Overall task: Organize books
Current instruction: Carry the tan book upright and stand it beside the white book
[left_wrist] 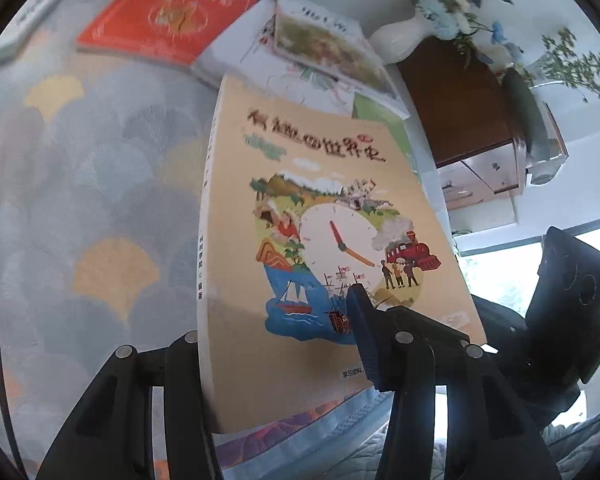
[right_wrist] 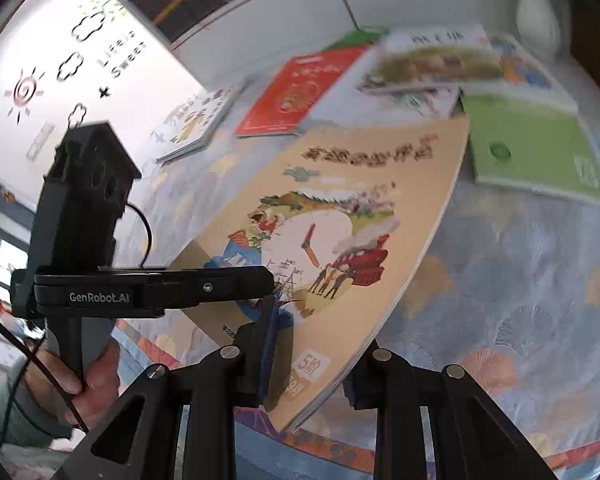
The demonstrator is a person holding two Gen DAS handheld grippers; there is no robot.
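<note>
Holding the tan book (left_wrist: 320, 240) off the fan-patterned cloth (left_wrist: 80, 180), you have it tilted, its clock-and-train cover facing up toward both cameras and its spine on the left in the left wrist view; your right claw (right_wrist: 316, 356) is clamped on the near bottom corner of that book, one blue pad flat on the cover and the other finger tucked under the book's edge; your left claw (left_wrist: 272, 316) straddles the bottom edge of the same book, its blue pad (left_wrist: 360, 312) lying on the cover by the painted ships and its other finger against the spine side; whether that claw truly presses the book I cannot tell; from the right wrist view its black body reaches across the lower left of the cover, and your hand (right_wrist: 88, 380) grips the handle below and to the left of the book; beyond the top edge of the tan book lie a red book (left_wrist: 168, 20) and, beside it, a book with a landscape cover (left_wrist: 328, 44), both flat on the cloth; a green book (right_wrist: 532, 152) lies flat just past the tan book's top right corner; a white book (right_wrist: 196, 120) lies left of the red one; a white vase (left_wrist: 400, 40) with blue flowers stands further back, right of the landscape book.
</note>
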